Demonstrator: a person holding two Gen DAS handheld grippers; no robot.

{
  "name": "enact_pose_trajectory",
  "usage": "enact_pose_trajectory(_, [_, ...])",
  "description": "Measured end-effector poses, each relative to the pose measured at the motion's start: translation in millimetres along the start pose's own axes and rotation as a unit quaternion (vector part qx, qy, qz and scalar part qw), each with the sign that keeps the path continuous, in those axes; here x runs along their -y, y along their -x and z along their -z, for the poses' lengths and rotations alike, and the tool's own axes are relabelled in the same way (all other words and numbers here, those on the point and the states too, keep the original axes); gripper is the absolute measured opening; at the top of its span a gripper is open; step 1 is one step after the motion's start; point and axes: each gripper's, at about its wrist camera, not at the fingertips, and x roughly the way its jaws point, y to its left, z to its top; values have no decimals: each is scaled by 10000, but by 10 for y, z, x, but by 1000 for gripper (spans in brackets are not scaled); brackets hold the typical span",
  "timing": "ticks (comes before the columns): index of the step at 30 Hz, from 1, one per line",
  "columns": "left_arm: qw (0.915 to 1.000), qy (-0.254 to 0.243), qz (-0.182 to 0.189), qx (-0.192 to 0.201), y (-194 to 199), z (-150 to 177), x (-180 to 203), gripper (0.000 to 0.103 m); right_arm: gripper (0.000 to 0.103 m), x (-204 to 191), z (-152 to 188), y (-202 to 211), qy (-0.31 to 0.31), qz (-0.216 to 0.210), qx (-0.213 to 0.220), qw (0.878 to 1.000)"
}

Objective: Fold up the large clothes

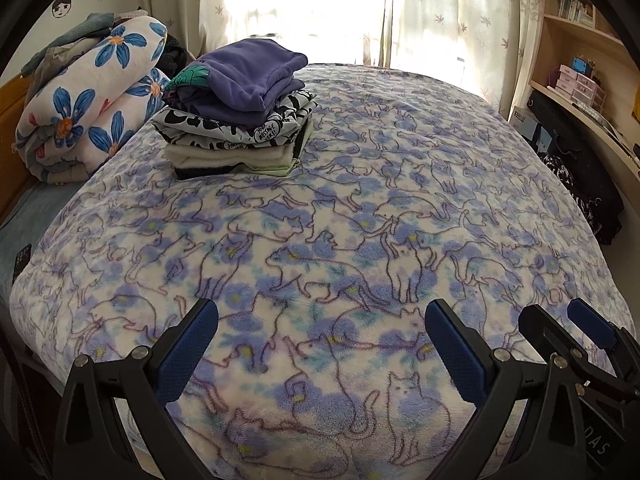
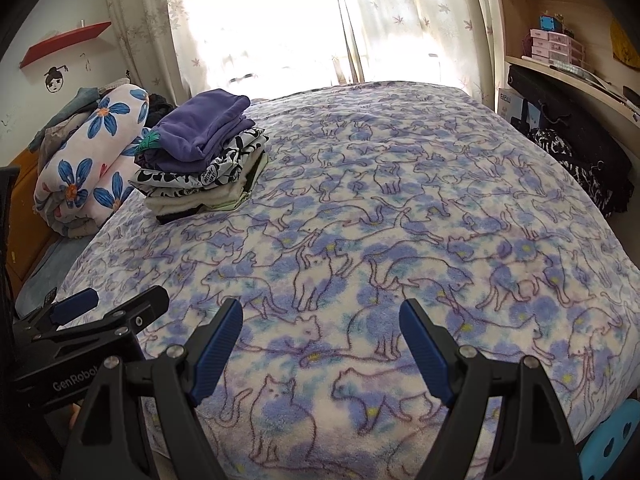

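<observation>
I'm looking down the bed now, and both of my grippers hang over its near end with nothing in them. The left gripper [image 1: 320, 316] has its jaws spread wide, blue pads apart, only the cat-print fleece blanket [image 1: 360, 220] showing between them. The right gripper [image 2: 320, 316] is released too, jaws wide, the same blanket under the gap. In the left view the right gripper sits just beside mine at the near right; in the right view the left one shows at the near left, and I can read "GenRobot" in white on its black body, the last letters cut off by my own finger.

The clothes are at the far left of the bed: a stack of folded clothes [image 1: 240, 116] resting on the blanket. On top lies a purple fleece garment [image 1: 252, 76] with a green leaf patch at its left edge. Under it is a black-and-white printed garment [image 1: 240, 128]; a speech bubble on it reads "YOUR MESSAGE HERE". Below that come cream, pale green and black layers.

Left of the stack, touching the headboard side, is a rolled blue-flower quilt [image 1: 88, 96]. Far ahead, pale leaf-print curtains [image 2: 256, 20] glow with daylight. At the right, a wooden shelf unit [image 2: 560, 40] holds small pink drawer boxes [image 2: 556, 48], and a white box [image 2: 510, 104] below carries lettering too small for me to read.
</observation>
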Motion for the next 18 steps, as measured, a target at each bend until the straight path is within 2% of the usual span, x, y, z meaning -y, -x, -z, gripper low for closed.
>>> enact_pose_trajectory(18, [10000, -24, -65, -32, -55, 14, 17, 102, 81, 24, 14, -50, -27, 67, -49, 10000])
